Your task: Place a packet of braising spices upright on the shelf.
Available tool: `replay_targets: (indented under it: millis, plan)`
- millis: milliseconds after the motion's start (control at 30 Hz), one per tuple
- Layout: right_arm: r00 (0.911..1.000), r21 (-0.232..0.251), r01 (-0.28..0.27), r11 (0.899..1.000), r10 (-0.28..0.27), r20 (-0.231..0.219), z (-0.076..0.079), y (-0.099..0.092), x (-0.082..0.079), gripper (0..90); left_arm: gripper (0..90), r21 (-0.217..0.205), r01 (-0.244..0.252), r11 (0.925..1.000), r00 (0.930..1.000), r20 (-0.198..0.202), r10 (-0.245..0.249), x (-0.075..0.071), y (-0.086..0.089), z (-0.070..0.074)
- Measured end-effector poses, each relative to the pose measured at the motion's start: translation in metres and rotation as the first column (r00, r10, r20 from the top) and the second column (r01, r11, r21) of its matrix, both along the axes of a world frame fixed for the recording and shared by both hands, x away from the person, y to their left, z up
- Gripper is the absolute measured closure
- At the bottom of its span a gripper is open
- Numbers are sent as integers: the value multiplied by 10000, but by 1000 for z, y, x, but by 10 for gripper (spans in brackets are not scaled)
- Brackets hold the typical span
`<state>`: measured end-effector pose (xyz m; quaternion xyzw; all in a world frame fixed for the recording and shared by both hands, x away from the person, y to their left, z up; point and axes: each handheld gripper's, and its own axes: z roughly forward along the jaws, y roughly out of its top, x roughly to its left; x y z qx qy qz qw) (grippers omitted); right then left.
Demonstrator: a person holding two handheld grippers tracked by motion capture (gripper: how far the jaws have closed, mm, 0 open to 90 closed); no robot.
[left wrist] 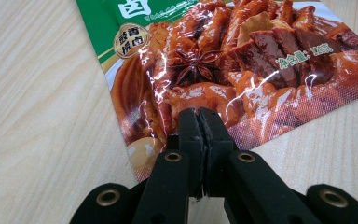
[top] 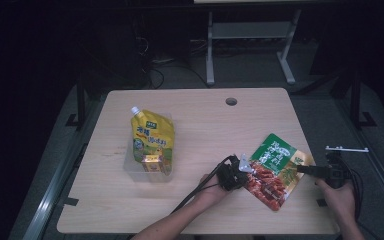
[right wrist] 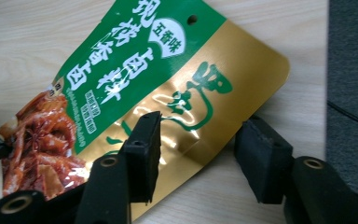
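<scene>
A food packet (top: pixel 275 167), green and gold at one end and printed with red braised meat at the other, lies on the right part of the wooden table (top: pixel 205 125). My left gripper (top: pixel 245 169) is shut on the packet's meat-printed edge (left wrist: pixel 223 60); its jaws (left wrist: pixel 199 114) are pressed together over that edge. My right gripper (top: pixel 300 169) comes in from the right at the gold corner (right wrist: pixel 135 79). It is open (right wrist: pixel 200 130): one jaw sits over the gold foil, the other stands off past the packet's edge, and neither pad presses.
A clear tub (top: pixel 130 165) at the left holds a yellow spout pouch (top: pixel 151 135) and a small yellow box (top: pixel 152 162). A round hole (top: pixel 231 101) is near the table's far edge. The table's right edge and grey floor (right wrist: pixel 352 70) lie close behind the right gripper.
</scene>
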<state>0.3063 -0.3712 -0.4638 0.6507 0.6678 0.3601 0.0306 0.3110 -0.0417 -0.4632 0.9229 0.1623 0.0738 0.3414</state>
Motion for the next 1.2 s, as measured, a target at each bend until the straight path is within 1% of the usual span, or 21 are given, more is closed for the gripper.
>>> replay_targets:
  millis: [67, 100, 233, 267, 300, 333, 367, 467, 600, 700, 733, 767, 867, 900, 933, 1000, 1033, 1200]
  plan:
    - [10000, 53, 2, 10000, -2, -9, 0, 1, 0, 527, 881, -1, -1, 10000, 10000, 5, 1, 0, 0, 0]
    - [9998, 343, -192, 9992, 192, 23, -2, 1, 2, 570, 879, 7, 13, 10000, 10000, 26, -13, 0, 0, 0]
    - [9996, 359, -278, 9990, 277, 25, -3, 5, 4, 595, 878, 35, 44, 10000, 10000, 48, -44, 0, -1, 0]
    - [9995, 382, -317, 9988, 315, 56, -3, 6, 5, 609, 878, 50, 54, 10000, 10000, 78, -54, 0, -1, 0]
    - [9993, 430, -370, 9984, 368, 48, -3, 8, 6, 641, 878, 31, 43, 10000, 10000, 75, -43, -1, -1, 0]
    - [9993, 430, -370, 9984, 368, 48, -3, 8, 6, 641, 878, 31, 43, 10000, 10000, 75, -43, -1, -1, 0]
    - [9992, 490, -407, 9980, 407, 7, -3, 10, 8, 668, 877, 18, 35, 10000, 10000, 73, -35, -1, -1, 0]
    - [9989, 511, -466, 9976, 470, -61, -4, 12, 10, 685, 874, -9, 50, 10000, 10000, 74, -50, -1, -2, 0]
    - [9989, 692, -463, 9965, 463, 24, -7, 14, 10, 701, 871, 8, 70, 10000, 9999, 78, -70, -2, -2, 0]
    - [9991, 919, -423, 9949, 421, 50, -7, 15, 10, 717, 871, 19, 96, 10000, 9999, 111, -97, -3, -3, 0]
    - [9991, 919, -423, 9949, 421, 50, -7, 15, 10, 717, 871, 19, 96, 10000, 9999, 111, -97, -3, -3, 0]
    - [9991, 1058, -427, 9935, 425, 40, -9, 16, 11, 717, 871, -29, 79, 10000, 9999, 87, -78, -3, -4, 0]
    - [9990, 1091, -449, 9930, 447, 46, -10, 17, 11, 722, 870, -8, 123, 9999, 9999, 118, -123, -3, -4, 0]
    - [9991, 1269, -415, 9910, 413, 44, -11, 17, 11, 723, 869, 47, 168, 9998, 9998, 119, -169, -4, -5, 0]
    - [9990, 1282, -448, 9907, 436, 121, -12, 17, 12, 727, 869, -2, 144, 9999, 9999, 85, -144, -4, -5, 0]
    - [9990, 1319, -437, 9903, 425, 115, -12, 17, 12, 732, 868, -5, 153, 9999, 9998, 93, -153, -4, -6, 0]
    - [9993, 1473, -381, 9884, 379, 41, -13, 17, 12, 745, 868, 15, 173, 9998, 9998, 88, -173, -4, -6, 0]
    - [9993, 1480, -376, 9883, 369, 74, -14, 18, 13, 773, 868, 5, 175, 9998, 9998, 63, -175, -4, -6, 0]
